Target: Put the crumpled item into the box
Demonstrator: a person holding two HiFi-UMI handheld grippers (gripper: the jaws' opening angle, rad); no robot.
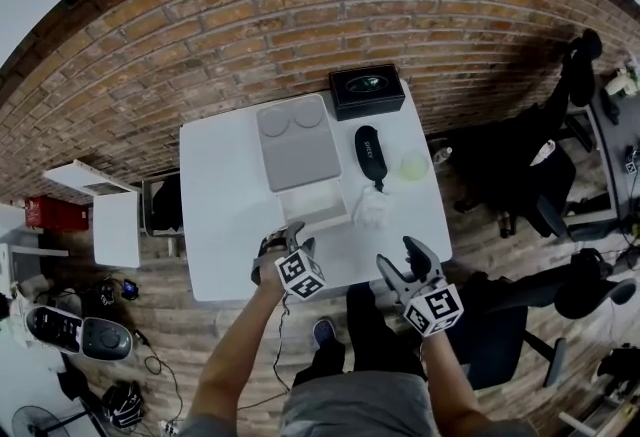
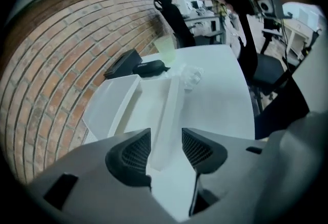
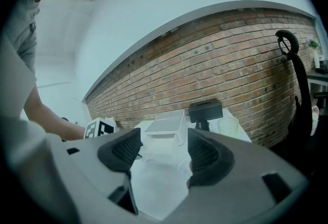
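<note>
The white worktop (image 1: 225, 215) stands against a brick wall (image 1: 300, 5); on it lies an open white box (image 1: 318, 208), its lid (image 1: 297, 150) folded back toward the wall and showing a grey lining; the crumpled item (image 1: 372, 210), clear and glossy, sits on the worktop just right of the box's near end, outside it and untouched by either claw; beyond it lie a black pouch (image 1: 371, 153) and a pale cup (image 1: 414, 165), with a black case (image 1: 366, 90) at the far edge by the wall; the left claw (image 1: 293, 230) points steeply down at the box's near end, and its own view shows the left claw (image 2: 165, 141) parted, one thin white wall (image 2: 169, 110) of the box standing between the pads without being clamped; the right claw (image 1: 405, 260) hovers over the worktop's near right corner, well right of the box, parted wide and empty.
</note>
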